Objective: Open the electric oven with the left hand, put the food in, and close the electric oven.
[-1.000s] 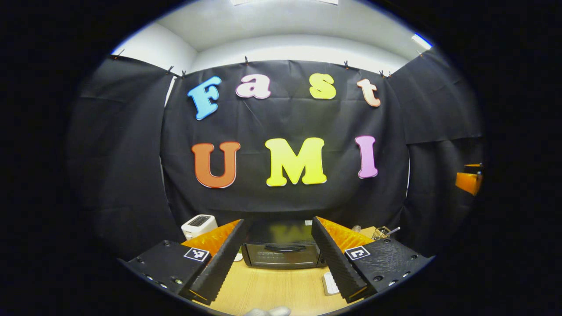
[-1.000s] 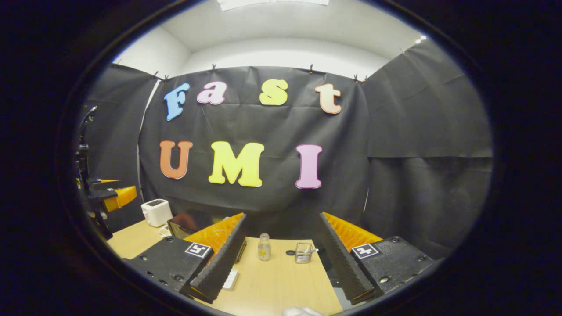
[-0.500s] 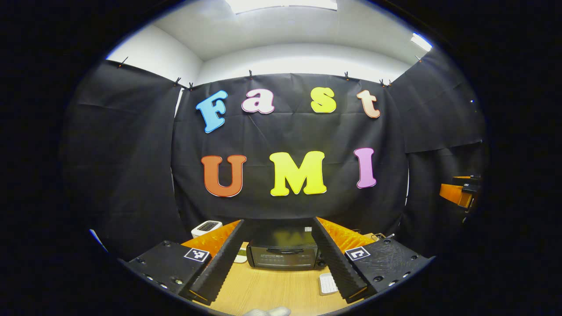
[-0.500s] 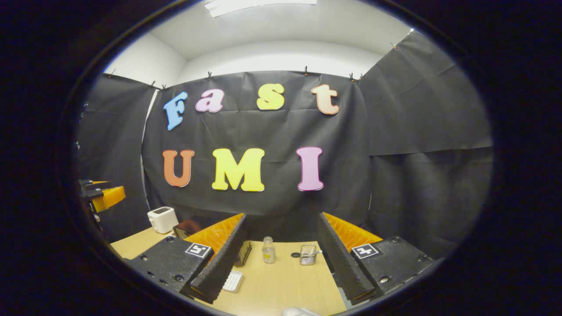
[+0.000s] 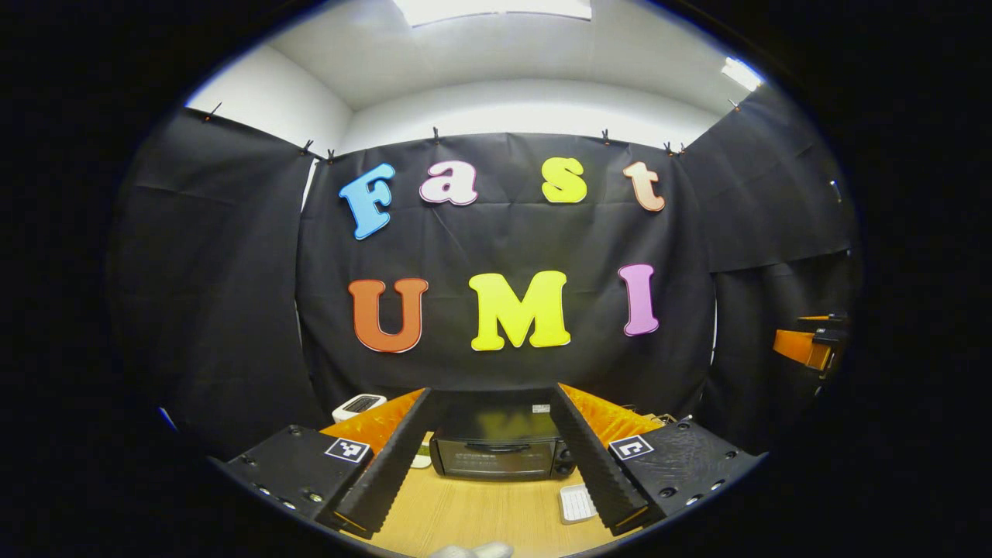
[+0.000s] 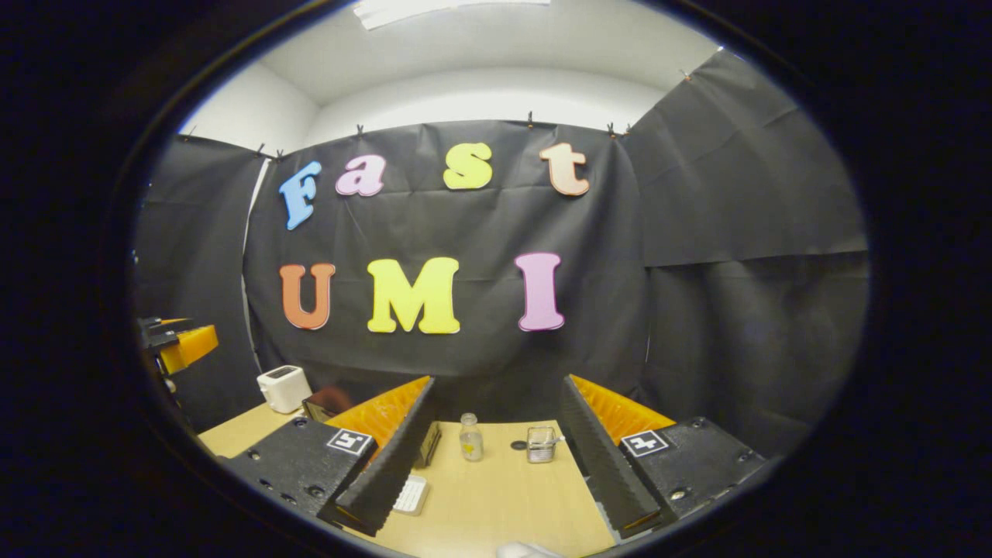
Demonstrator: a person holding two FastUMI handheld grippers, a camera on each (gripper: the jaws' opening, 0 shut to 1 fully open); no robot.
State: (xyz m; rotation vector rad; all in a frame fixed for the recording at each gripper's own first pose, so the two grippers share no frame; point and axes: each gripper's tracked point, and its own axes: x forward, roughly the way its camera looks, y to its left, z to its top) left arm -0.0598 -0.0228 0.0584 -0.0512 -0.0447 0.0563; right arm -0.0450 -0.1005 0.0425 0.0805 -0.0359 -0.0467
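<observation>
Approaching oven (image 5: 496, 448), door shut; left gripper (image 5: 487, 465) spread, empty, like right gripper (image 6: 496, 457). Next: grasp handle (image 5: 494, 447), likely.

Black-draped recording booth: wooden table (image 6: 496, 496), toaster (image 6: 284, 387), electric oven (image 5: 496, 446), ceiling light (image 5: 496, 8).

No words, brands or numbers can be read. The left tongs (image 5: 484, 457) and the right tongs (image 6: 496, 457) each carry small square black-and-white code markers on their bodies. A small label on top of the oven (image 5: 496, 446) is too small to read.
</observation>
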